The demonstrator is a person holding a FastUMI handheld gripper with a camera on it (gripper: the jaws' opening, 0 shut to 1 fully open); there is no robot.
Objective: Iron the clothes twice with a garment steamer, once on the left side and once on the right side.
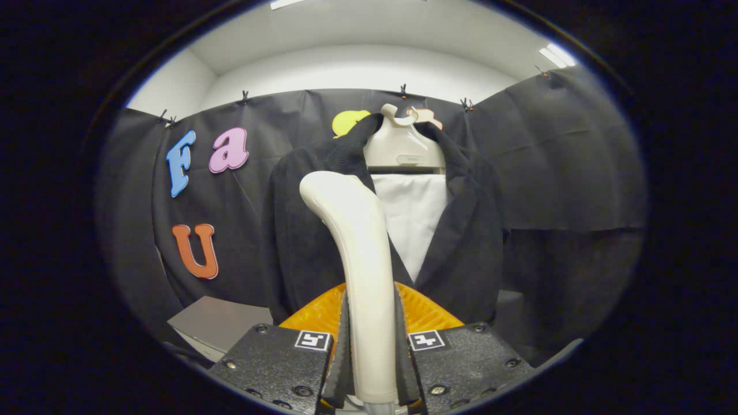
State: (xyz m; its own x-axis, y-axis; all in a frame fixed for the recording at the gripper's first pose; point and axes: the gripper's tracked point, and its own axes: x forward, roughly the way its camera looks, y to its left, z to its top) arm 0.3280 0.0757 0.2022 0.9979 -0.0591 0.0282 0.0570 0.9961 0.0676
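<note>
The hand-held gripper clamps the steamer upright; the jacket hangs straight ahead beyond it, steamer head before its left panel.

The black, textured two-fingered tongs are held level and pointed forward, both padded fingers pressed against a cream handle.

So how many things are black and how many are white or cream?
Black: 1, the jacket hanging just beyond the fingers.
White or cream: 3, the garment steamer pinched between both fingers of the gripper, the hanger and the white panel inside the jacket.
Total: 4
</note>
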